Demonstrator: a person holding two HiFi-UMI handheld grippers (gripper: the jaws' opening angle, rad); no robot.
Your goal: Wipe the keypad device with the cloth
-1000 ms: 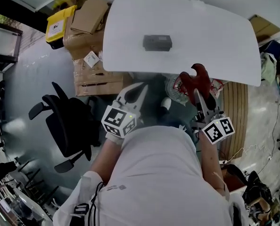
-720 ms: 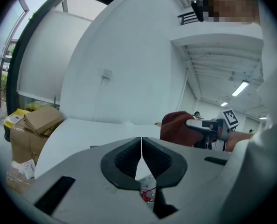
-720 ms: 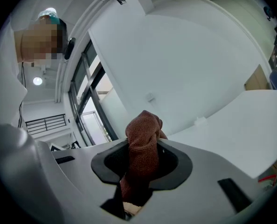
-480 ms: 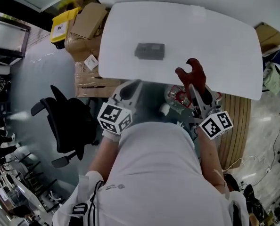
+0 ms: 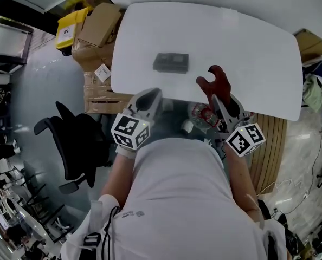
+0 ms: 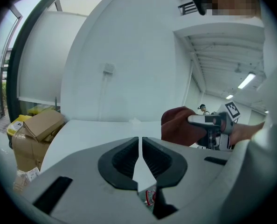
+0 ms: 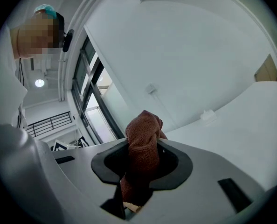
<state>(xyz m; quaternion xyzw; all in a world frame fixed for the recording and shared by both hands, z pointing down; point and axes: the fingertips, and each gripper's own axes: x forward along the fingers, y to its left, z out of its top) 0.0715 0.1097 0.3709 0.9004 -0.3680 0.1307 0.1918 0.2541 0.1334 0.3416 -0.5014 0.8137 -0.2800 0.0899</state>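
Observation:
The dark grey keypad device [image 5: 171,63] lies flat on the white table [image 5: 258,47], toward its left half. My right gripper [image 5: 217,95] is shut on a dark red cloth [image 5: 213,79], which sticks up past the jaws over the table's near edge, to the right of the device. In the right gripper view the cloth [image 7: 142,146] is bunched between the pads. My left gripper [image 5: 148,98] is shut and empty at the table's near edge, below the device. In the left gripper view its jaws [image 6: 140,149] meet, with the cloth [image 6: 178,127] to the right.
Cardboard boxes [image 5: 98,26] and a yellow bin [image 5: 70,28] stand left of the table. A black office chair [image 5: 74,140] sits at lower left. Clutter with a red-and-white wrapper [image 5: 201,115] lies under the table's near edge.
Both grippers have moved forward toward the table's near edge. The cloth now reaches over the table top, closer to the device.

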